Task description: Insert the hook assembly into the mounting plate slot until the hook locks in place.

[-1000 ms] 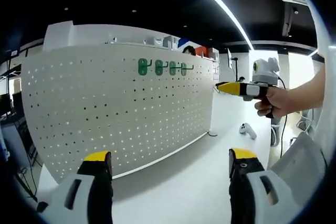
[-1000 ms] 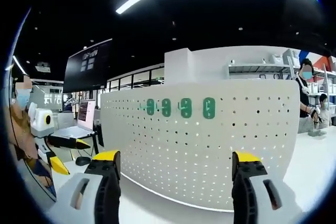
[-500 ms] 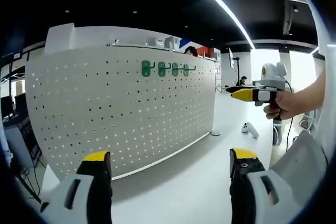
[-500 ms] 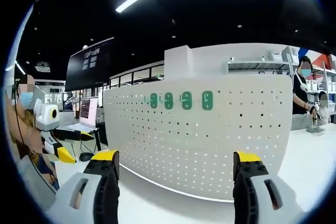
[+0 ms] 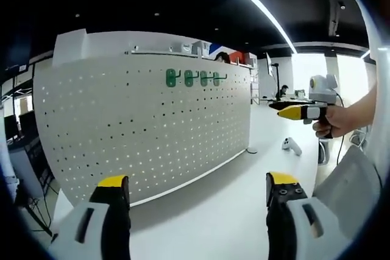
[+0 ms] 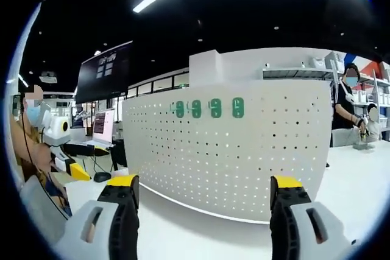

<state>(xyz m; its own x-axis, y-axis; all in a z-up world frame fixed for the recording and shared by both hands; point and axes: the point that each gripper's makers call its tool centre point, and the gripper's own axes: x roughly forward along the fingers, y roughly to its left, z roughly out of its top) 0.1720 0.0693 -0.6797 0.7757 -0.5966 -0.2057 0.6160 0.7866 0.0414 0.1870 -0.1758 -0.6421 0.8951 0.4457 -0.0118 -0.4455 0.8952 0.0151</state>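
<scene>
A white desk runs under both views, and on it stands a large white pegboard, upright and dotted with rows of small holes; this looks to be the mounting plate. Near its top edge sits a short row of four green hooks, side by side along the board's length and seated against its face; in the right gripper view the same pegboard faces the camera more squarely, with the hooks again high up. Both grippers are well apart from the board and below the hooks, so any reach toward them goes forward and upward. The left gripper has its jaws wide apart with nothing between them, pointing at the board's lower half. The right gripper is likewise spread and empty, aimed level at the board. Seen from the left, the right gripper is held up in a hand, level and about hook height, so it seems better placed. A small white controller lies on the desk.
</scene>
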